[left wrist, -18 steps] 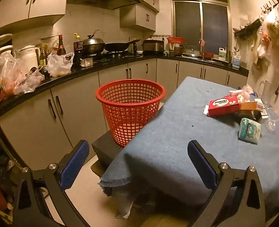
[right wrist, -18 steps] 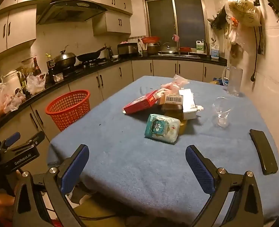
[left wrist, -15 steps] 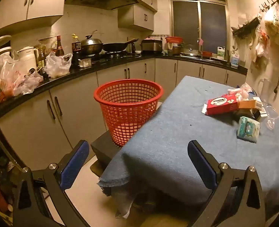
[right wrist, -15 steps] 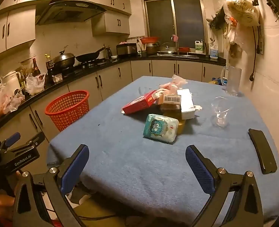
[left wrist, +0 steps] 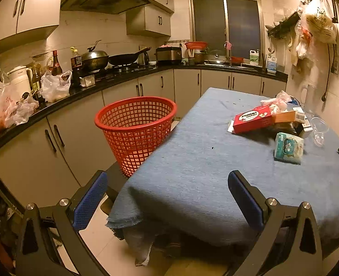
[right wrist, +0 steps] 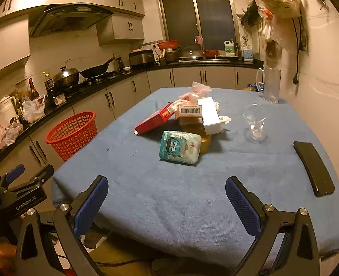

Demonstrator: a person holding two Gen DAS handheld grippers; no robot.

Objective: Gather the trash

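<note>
A pile of trash lies mid-table on the blue cloth: a red box, a barcoded carton, a white box, a pink plastic bag and a teal tissue pack. The same red box and tissue pack show at the right of the left wrist view. A red mesh basket stands beside the table's left edge. My left gripper hangs open over the near table corner. My right gripper stands open above the near cloth, well short of the pile, holding nothing.
A clear glass, a tall clear jug and a black phone lie on the table's right side. A dark counter with pots, bottles and plastic bags runs along the left. Bags hang on the right wall.
Both views have shifted slightly closer to the table and pile. Both grippers stay open and hold nothing.
</note>
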